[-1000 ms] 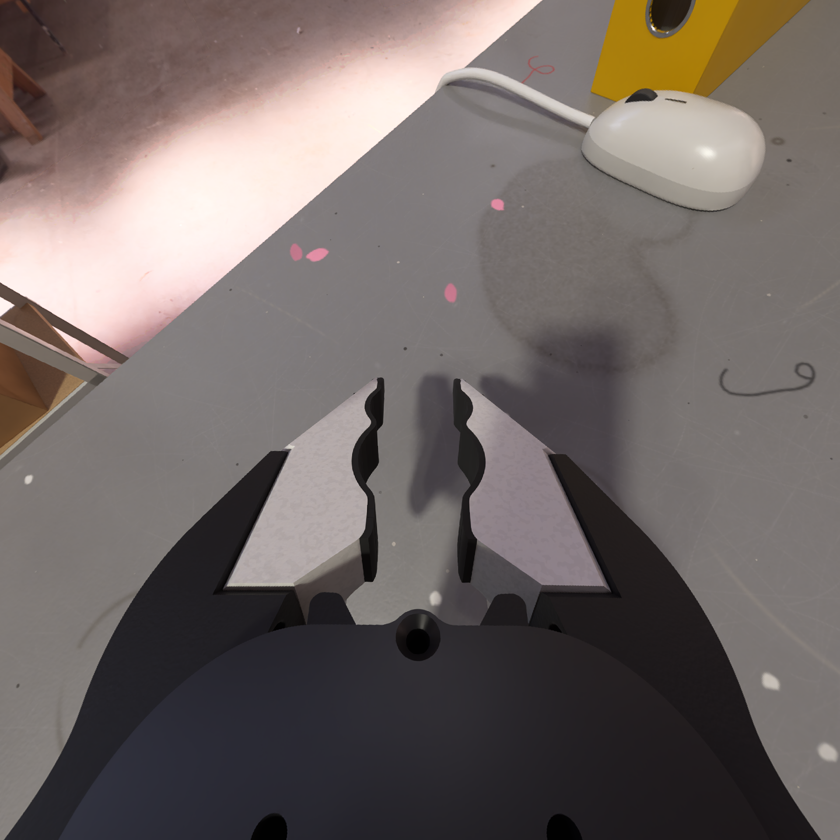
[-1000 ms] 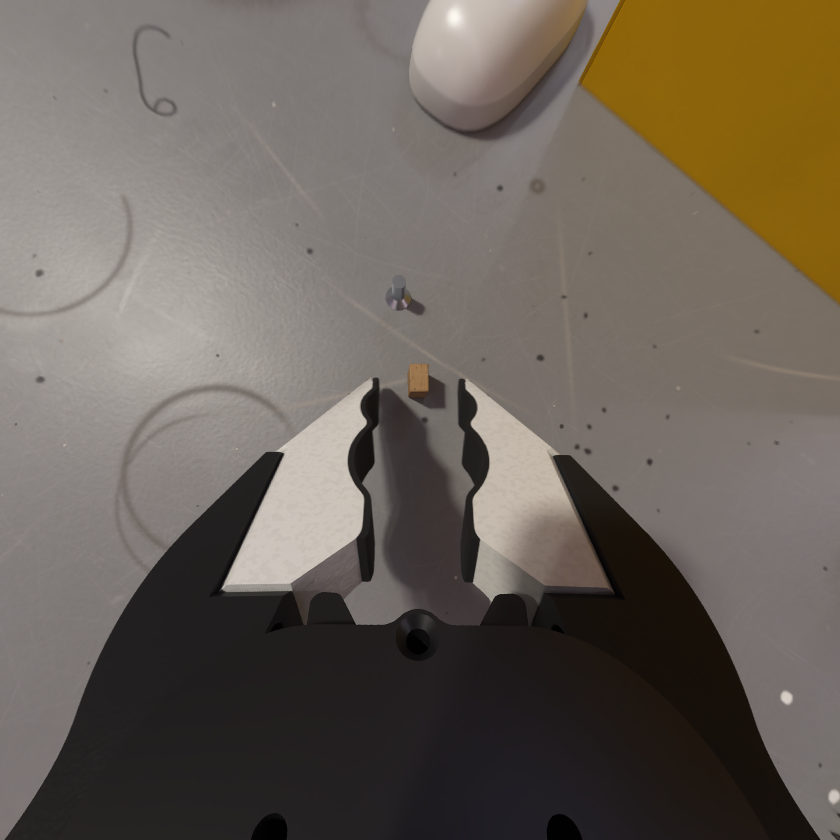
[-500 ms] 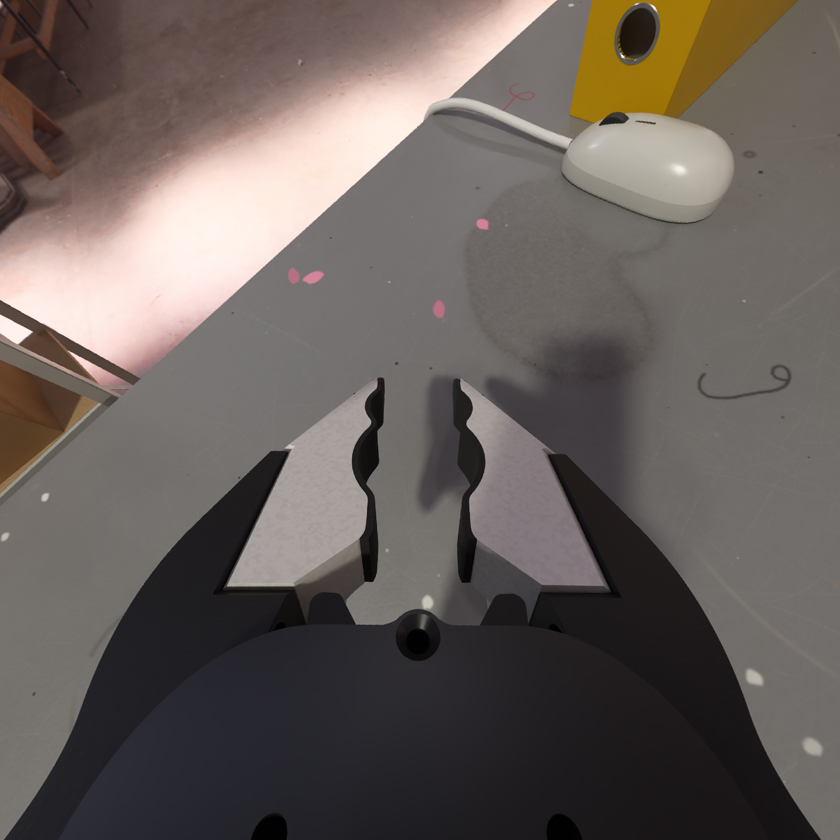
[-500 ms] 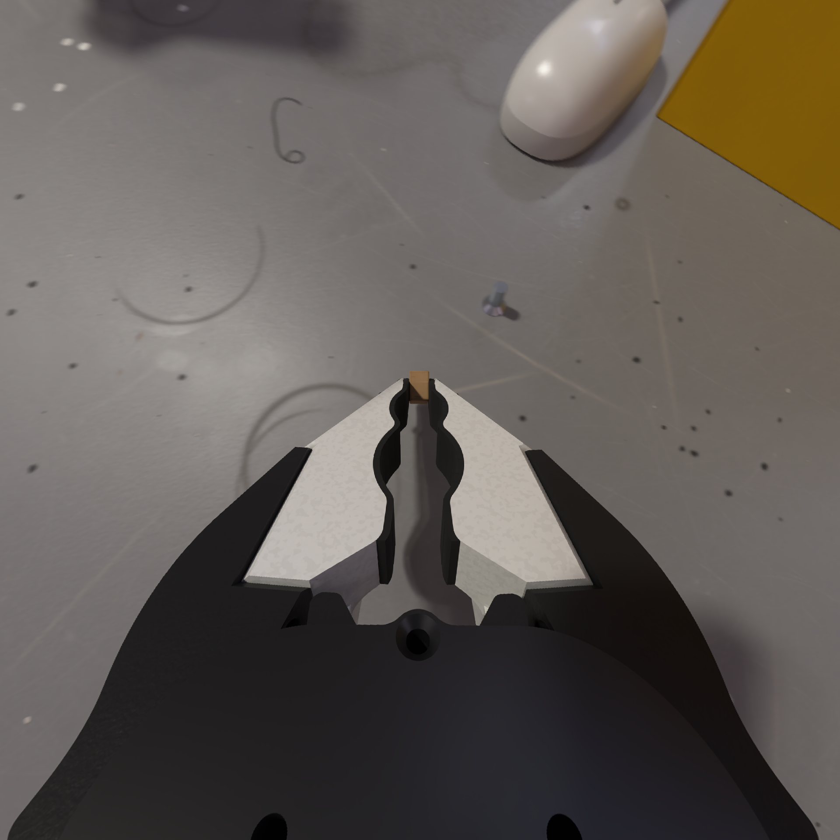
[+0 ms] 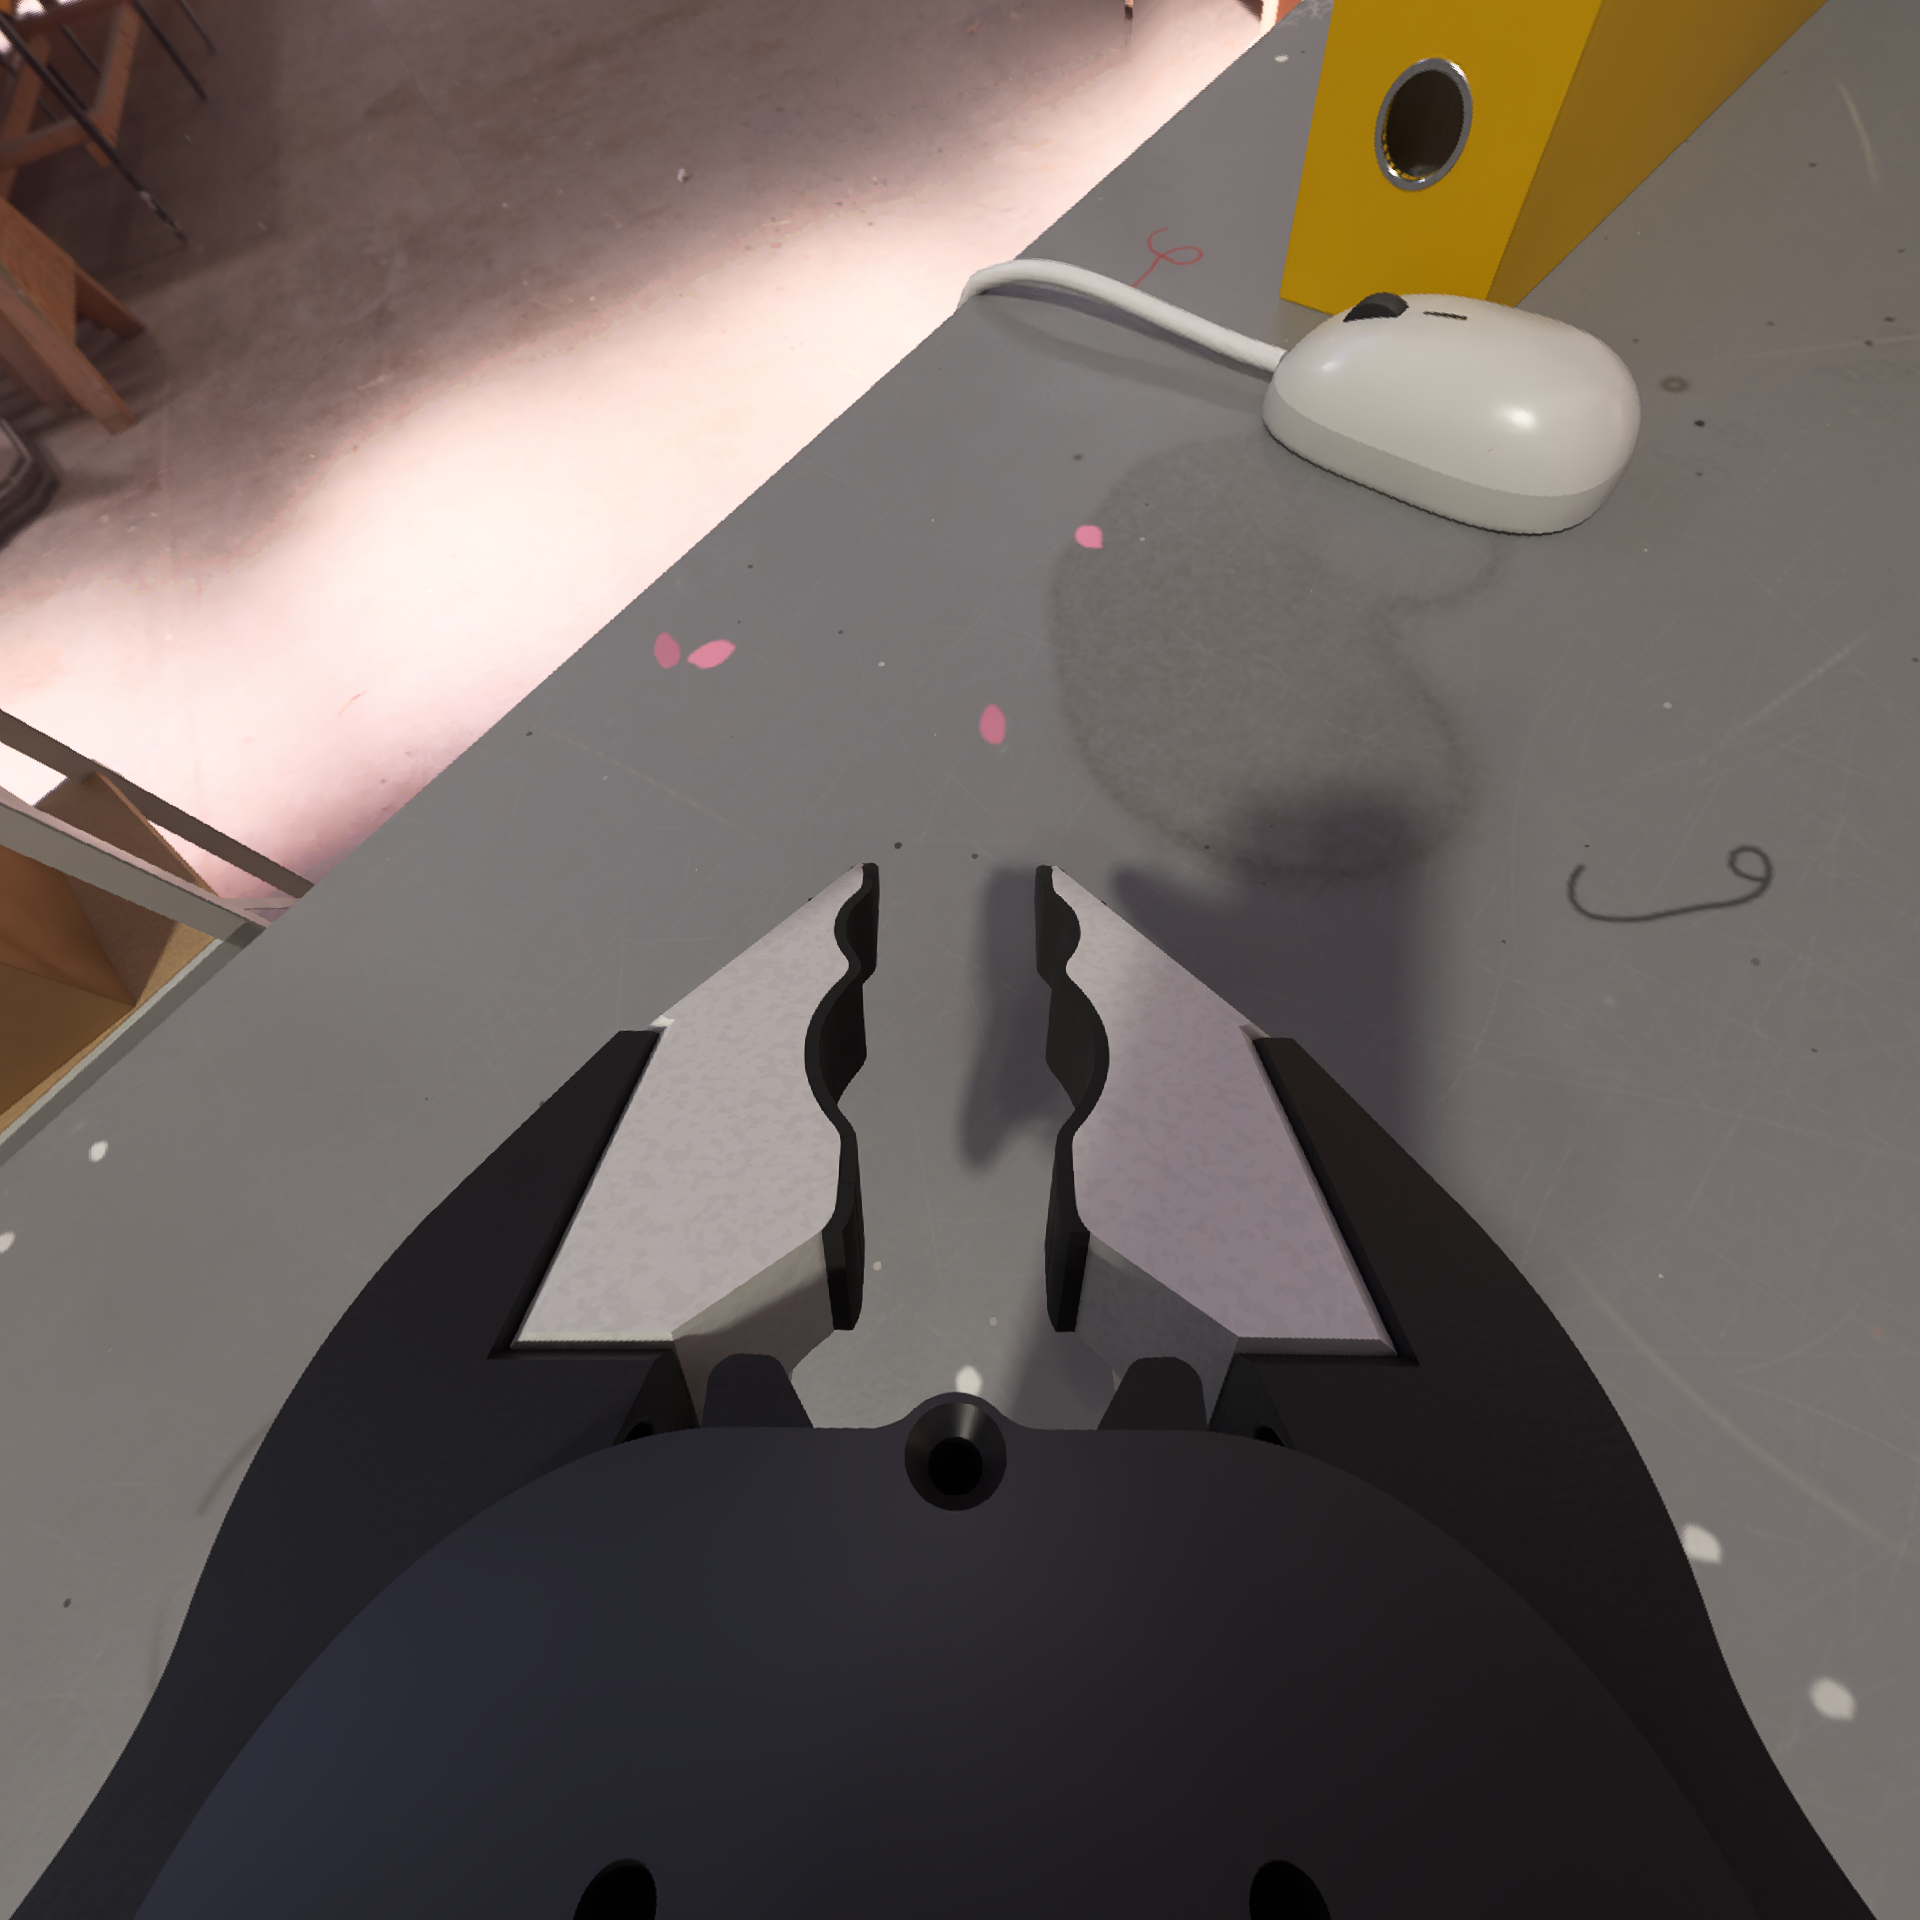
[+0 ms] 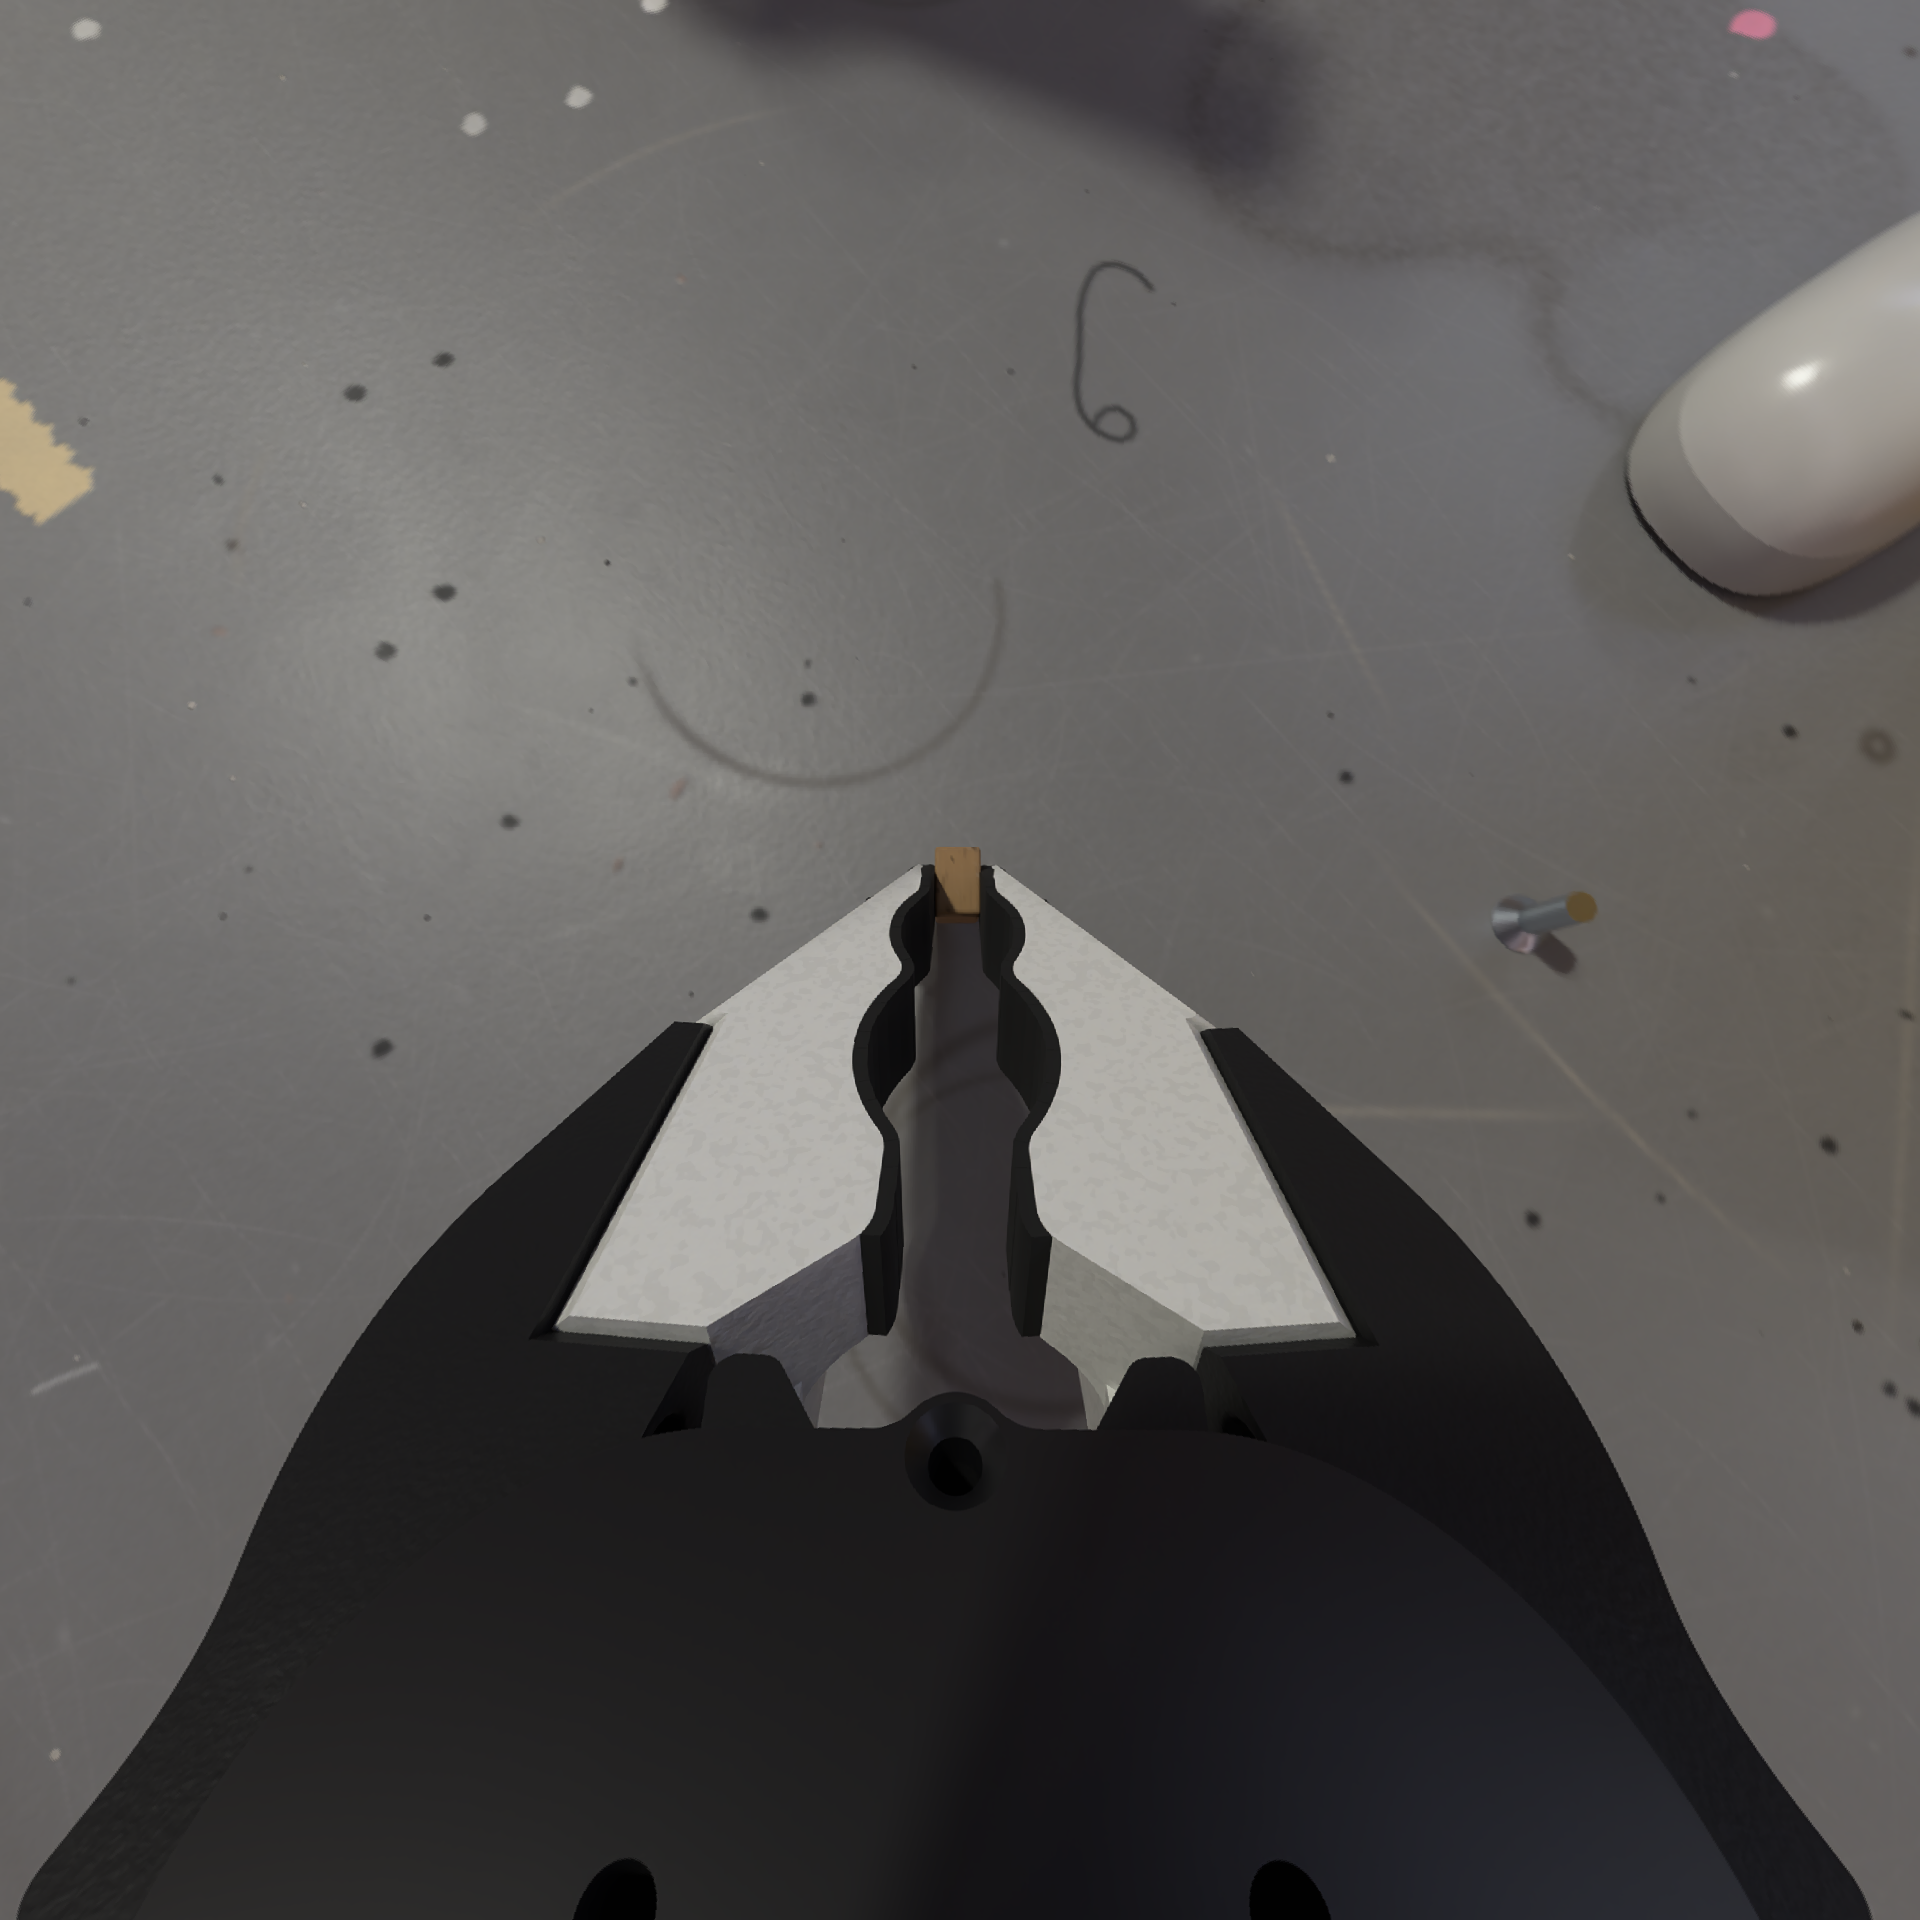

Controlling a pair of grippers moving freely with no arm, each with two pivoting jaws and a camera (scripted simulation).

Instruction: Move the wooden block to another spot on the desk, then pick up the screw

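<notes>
In the right wrist view my right gripper (image 6: 957, 878) is shut on the small wooden block (image 6: 957, 881), pinched at the fingertips and held above the grey desk (image 6: 520, 727). The small metal screw (image 6: 1538, 920) lies on the desk to the right of the gripper. In the left wrist view my left gripper (image 5: 956, 883) is open and empty over the desk (image 5: 623, 935), near the desk's left edge. The block and the screw do not show in the left wrist view.
A white wired mouse (image 5: 1455, 416) lies ahead right of the left gripper, also at the right edge of the right wrist view (image 6: 1808, 447). A yellow box with a round hole (image 5: 1455, 135) stands behind it. The desk edge (image 5: 644, 623) drops to the floor on the left.
My right gripper closed on the wooden block, lifted it and carried it left, away from the screw and mouse. My left gripper stayed open and shifted only slightly.
</notes>
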